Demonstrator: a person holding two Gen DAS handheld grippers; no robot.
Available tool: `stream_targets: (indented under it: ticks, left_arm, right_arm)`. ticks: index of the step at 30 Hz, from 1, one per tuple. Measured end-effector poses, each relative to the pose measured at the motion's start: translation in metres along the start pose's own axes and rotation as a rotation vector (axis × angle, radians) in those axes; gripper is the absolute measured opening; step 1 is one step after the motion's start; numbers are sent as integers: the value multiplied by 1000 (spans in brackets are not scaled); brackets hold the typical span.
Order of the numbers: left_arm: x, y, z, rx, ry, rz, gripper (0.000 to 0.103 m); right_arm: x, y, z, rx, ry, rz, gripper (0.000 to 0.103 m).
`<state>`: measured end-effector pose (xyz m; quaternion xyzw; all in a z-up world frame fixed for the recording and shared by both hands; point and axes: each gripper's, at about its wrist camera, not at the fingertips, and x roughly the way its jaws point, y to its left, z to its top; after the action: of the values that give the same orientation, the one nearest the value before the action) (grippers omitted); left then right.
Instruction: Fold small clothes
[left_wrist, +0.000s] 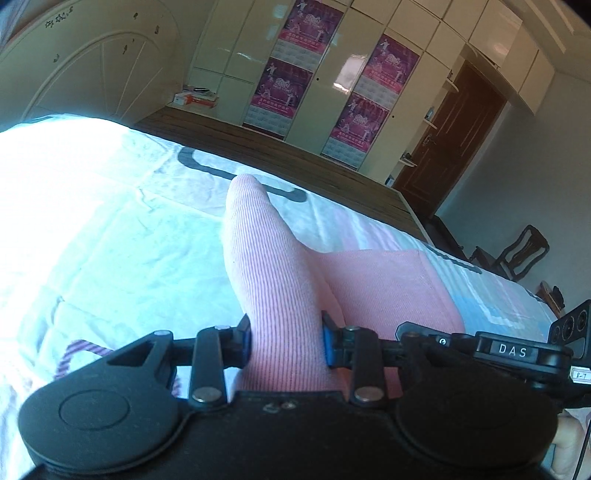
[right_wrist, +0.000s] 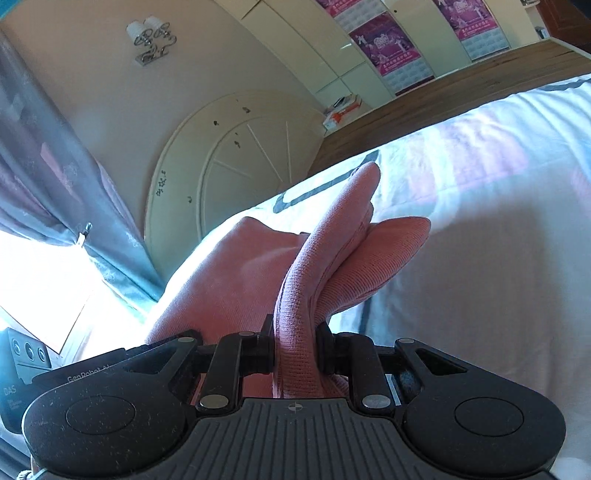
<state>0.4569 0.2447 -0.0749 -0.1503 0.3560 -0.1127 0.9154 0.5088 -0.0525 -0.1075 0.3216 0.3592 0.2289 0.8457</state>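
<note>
Left gripper (left_wrist: 286, 334) is pinching a fold of the pink ribbed garment (left_wrist: 273, 266) above the bedsheet (left_wrist: 92, 229); right gripper (right_wrist: 294, 341) is clamping another fold, jaws narrow.

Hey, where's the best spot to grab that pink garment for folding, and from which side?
Probably at its edges, where it is held now. The left gripper pinches one ribbed fold of the pink garment, the right gripper another bunched edge. Both come in from the near side, with the cloth trailing away over the bed sheet; thin doubled edges suit narrow jaws.
</note>
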Motion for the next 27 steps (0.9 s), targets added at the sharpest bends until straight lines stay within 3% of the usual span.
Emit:
stream_targets:
  ticks: [6,9,13,16,20,24,27]
  left_arm:
    - [21,54,-11,-1,40,62,33]
    - [27,70,-21,6,56,75,42]
    - [20,63,-18,37,48,108,56]
    - [1,56,-19,65,23,111,66]
    - [-23,49,-25,118,-9,113,70]
    - [-29,42,-41,131,23,100,70]
    - [-23,35,-53,161,34,130,70]
  right_arm:
    - [61,-2,-12,7,62,-73,20]
    - [66,-21,-17,17,70,-163,20]
    - [63,-29,-19,2,46,-237,25]
    - [50,-17,-16,-12,-12,-285,25]
    - [25,28,-22,-182,-52,-280,25]
    - [20,65,-58,-303,-18,-251,25]
    - [31,67,-87,-331,48,-271,25]
